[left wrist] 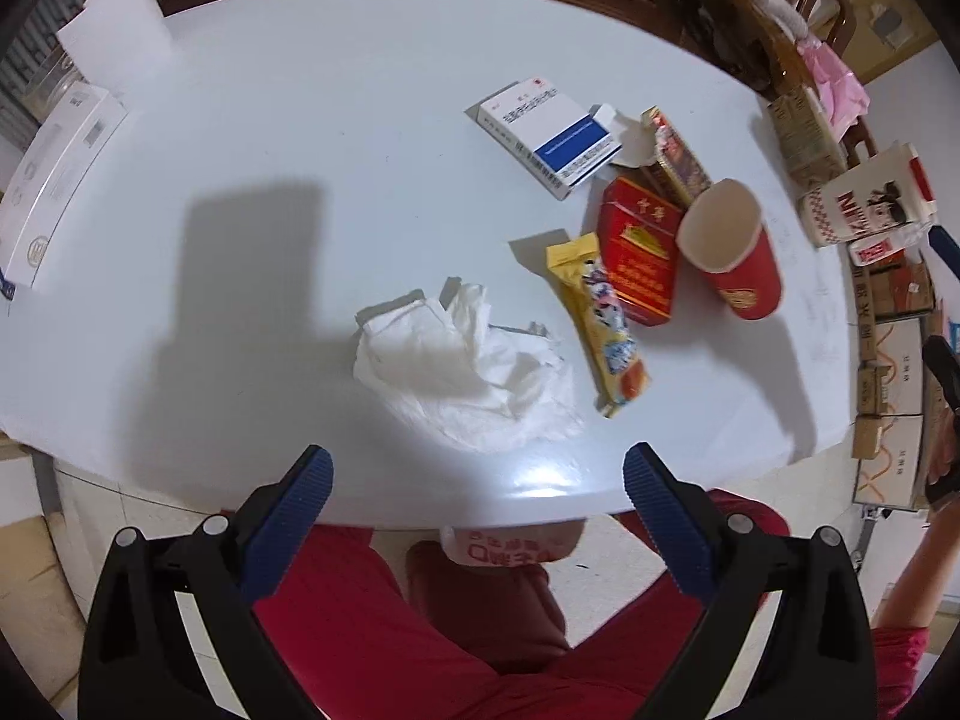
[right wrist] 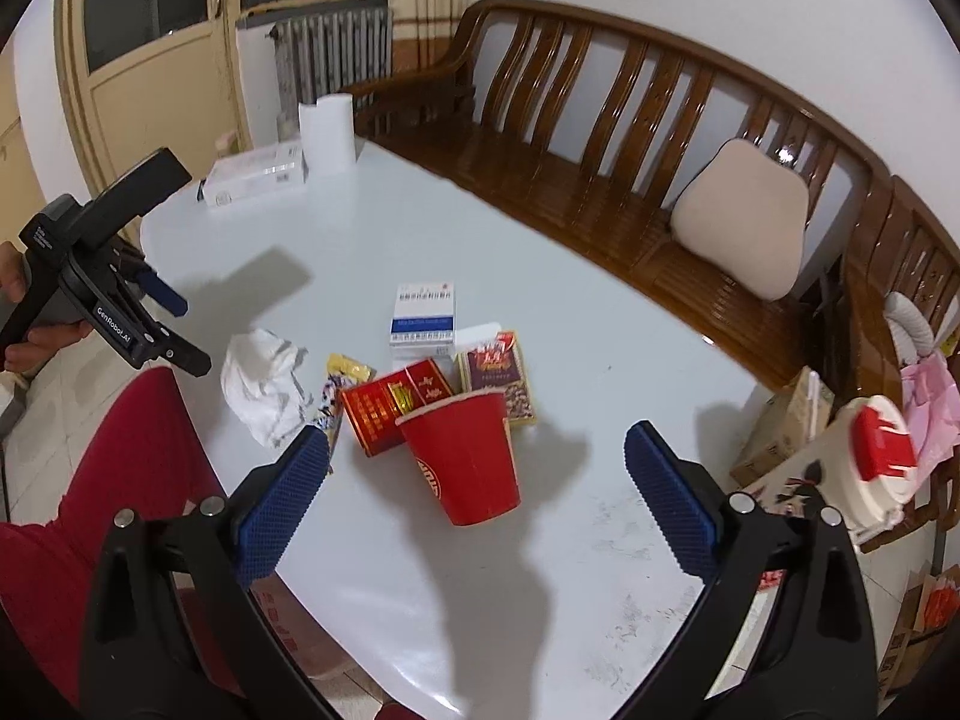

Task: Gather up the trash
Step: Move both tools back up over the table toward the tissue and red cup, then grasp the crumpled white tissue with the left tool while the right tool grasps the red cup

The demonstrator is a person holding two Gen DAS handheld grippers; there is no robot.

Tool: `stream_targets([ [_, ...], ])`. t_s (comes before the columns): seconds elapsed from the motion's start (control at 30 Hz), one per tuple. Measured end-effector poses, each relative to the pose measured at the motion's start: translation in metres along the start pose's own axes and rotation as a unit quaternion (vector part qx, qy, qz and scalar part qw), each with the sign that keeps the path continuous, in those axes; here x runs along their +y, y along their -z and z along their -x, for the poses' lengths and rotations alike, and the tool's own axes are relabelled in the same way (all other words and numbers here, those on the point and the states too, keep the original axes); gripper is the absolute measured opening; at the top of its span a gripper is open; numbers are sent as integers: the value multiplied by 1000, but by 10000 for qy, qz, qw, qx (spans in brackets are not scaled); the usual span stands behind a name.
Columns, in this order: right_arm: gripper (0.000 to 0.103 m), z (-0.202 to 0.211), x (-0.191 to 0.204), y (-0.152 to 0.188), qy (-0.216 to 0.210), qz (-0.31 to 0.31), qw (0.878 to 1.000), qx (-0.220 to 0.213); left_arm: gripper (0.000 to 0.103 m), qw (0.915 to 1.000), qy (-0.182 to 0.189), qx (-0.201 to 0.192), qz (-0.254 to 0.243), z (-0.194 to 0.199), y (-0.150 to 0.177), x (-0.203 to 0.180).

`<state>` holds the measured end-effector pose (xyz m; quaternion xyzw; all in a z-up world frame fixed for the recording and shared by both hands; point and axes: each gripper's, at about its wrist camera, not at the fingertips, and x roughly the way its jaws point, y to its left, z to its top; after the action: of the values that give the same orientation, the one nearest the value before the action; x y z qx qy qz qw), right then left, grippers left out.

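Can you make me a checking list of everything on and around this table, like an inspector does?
Surface: pale table, glossy, some scuff marks near the front edge.
Job's things: crumpled tissue; yellow snack wrapper; red cigarette pack; red paper cup lying on its side; white and blue box; dark patterned pack, open.
Clutter: white paper roll and long white box at the far end.
Grippers: left claw open, holding nothing; right claw open, holding nothing.
Cables: nothing seen.
Surroundings: wooden bench with beige cushion; radiator; cardboard boxes.
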<state>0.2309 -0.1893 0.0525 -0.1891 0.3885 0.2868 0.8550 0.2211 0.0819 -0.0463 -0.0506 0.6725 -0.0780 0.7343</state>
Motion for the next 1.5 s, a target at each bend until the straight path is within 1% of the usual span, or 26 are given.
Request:
stream_targets([
  [0.3, 96, -51, -4, 11, -224, 55, 9986, 475, 95, 9994, 37, 349, 69, -38, -13, 10],
  [0.43, 96, -77, -5, 15, -491, 72, 9961, 729, 95, 9990, 80, 449, 37, -49, -14, 11],
  [0.53, 96, -95, -3, 18, -582, 150, 9940, 914, 95, 9986, 93, 524, 17, -58, -15, 10],
  [0.73, 96, -128, 2, 27, -526, 338, 9907, 1209, 95, 9985, -37, 545, 53, -72, -18, 14],
  [0.8, 96, -136, 2, 29, -527, 330, 9900, 1264, 95, 9983, -28, 587, 45, -76, -21, 16],
  [0.9, 96, -143, 3, 31, -459, 309, 9904, 1263, 95, 9981, 41, 611, 83, -82, -21, 19],
  [1.07, 96, -149, 7, 33, -306, 213, 9928, 1139, 95, 9992, 62, 397, -17, -85, -27, 18],
  [1.1, 96, -149, 7, 34, -249, 199, 9933, 1115, 93, 9993, 53, 359, -34, -85, -27, 17],
  [1.13, 94, -150, 8, 35, -240, 186, 9932, 1122, 87, 9995, 9, 303, -70, -84, -27, 16],
  [1.17, 89, -151, 8, 36, -233, 177, 9930, 1148, 83, 9996, -45, 257, -99, -82, -29, 13],
  [1.2, 85, -152, 9, 36, -175, 184, 9929, 1164, 76, 9996, -87, 215, -128, -79, -31, 11],
  [1.23, 76, -154, 10, 38, -85, 209, 9922, 1228, 72, 9997, -95, 183, -157, -78, -31, 10],
  [1.27, 66, -157, 11, 40, -62, 220, 9913, 1299, 71, 9997, -72, 176, -161, -78, -32, 9],
  [1.3, 63, -159, 11, 41, -47, 209, 9907, 1341, 69, 9997, -62, 167, -161, -77, -32, 8],
  [1.37, 62, -161, 9, 44, -28, 71, 9909, 1342, 60, 9997, -108, 108, -168, -77, -33, 6],
  [1.43, 62, -159, 7, 44, -32, -70, 9915, 1301, 45, 9998, -99, 82, -174, -76, -34, 4],
  [1.47, 62, -156, 6, 44, -11, -131, 9921, 1245, 41, 9998, -37, 93, -148, -75, -34, 4],
  [1.5, 62, -154, 5, 44, 8, -174, 9924, 1222, 33, 9999, 13, 108, -122, -75, -35, 5],
])
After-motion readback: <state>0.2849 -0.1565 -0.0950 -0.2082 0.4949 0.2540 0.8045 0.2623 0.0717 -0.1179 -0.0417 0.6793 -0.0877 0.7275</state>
